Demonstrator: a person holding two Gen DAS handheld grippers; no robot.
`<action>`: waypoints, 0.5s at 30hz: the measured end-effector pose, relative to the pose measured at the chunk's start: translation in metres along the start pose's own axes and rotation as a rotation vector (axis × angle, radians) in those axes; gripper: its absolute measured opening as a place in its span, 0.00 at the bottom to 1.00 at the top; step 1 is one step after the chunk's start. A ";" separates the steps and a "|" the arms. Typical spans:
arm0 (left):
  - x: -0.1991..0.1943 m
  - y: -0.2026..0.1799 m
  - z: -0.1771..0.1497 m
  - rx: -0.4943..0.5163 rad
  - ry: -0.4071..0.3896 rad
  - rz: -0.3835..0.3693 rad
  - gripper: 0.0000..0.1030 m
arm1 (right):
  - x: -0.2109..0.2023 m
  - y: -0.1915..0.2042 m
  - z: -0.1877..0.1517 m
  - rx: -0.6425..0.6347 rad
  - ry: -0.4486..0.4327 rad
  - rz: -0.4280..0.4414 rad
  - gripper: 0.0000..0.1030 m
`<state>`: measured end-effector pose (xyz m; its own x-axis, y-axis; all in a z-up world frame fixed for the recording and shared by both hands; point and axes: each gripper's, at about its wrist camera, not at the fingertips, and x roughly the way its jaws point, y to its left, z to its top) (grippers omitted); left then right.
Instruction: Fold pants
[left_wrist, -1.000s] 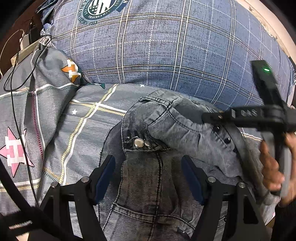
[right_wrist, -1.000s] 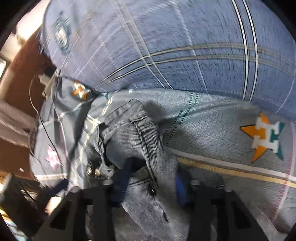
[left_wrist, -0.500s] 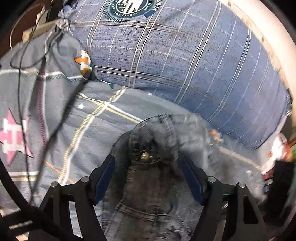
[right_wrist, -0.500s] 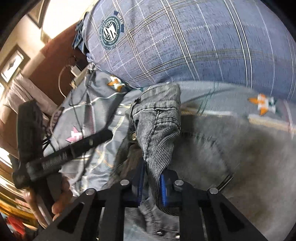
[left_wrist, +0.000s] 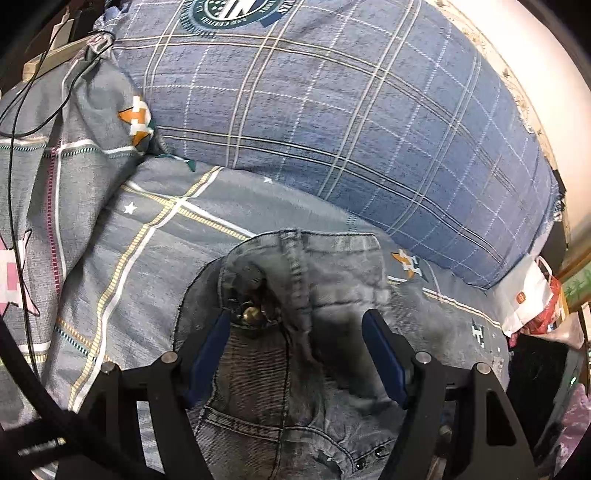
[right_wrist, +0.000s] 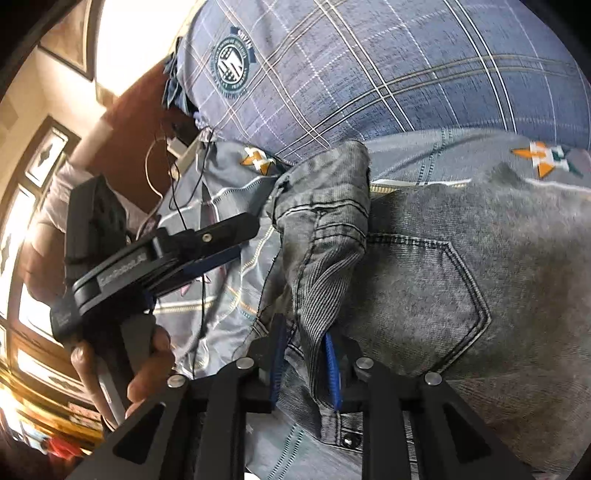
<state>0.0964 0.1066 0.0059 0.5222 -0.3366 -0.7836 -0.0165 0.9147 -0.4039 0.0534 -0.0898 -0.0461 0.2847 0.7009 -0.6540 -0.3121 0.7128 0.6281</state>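
Note:
Grey denim jeans (left_wrist: 280, 369) lie waist-up on the patterned bedsheet (left_wrist: 122, 258), brass button (left_wrist: 253, 314) showing. My left gripper (left_wrist: 295, 332) hovers open just above the waist, its blue pads either side of the fly and button, holding nothing. In the right wrist view a folded strip of waistband (right_wrist: 325, 229) runs from between the pads of my right gripper (right_wrist: 304, 365) out over the back pocket (right_wrist: 436, 302). Its jaws are opening, with the cloth still pinched between them. The left gripper (right_wrist: 236, 240) and the hand (right_wrist: 147, 369) holding it show at left.
A big blue plaid pillow (left_wrist: 332, 110) lies across the bed behind the jeans. Thin black cables (left_wrist: 22, 122) and a plug strip (left_wrist: 51, 59) sit at the far left. A white and red plastic bag (left_wrist: 532, 295) hangs off the bed's right edge.
The right gripper has left the left wrist view, closed on the waistband and carried the fold across the jeans. The left gripper stayed open and swung slightly right.

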 end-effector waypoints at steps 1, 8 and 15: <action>-0.001 -0.003 0.000 0.016 0.005 -0.009 0.72 | 0.003 0.004 -0.002 -0.017 0.013 -0.010 0.22; 0.030 -0.043 -0.019 0.191 0.111 0.028 0.72 | 0.018 0.032 -0.030 -0.167 0.092 -0.059 0.22; 0.060 -0.052 -0.032 0.279 0.119 0.306 0.71 | 0.020 0.016 -0.037 -0.088 0.120 -0.002 0.22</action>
<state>0.1008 0.0318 -0.0352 0.4269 -0.0494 -0.9030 0.0842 0.9963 -0.0147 0.0209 -0.0656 -0.0650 0.1767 0.6876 -0.7042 -0.3914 0.7056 0.5907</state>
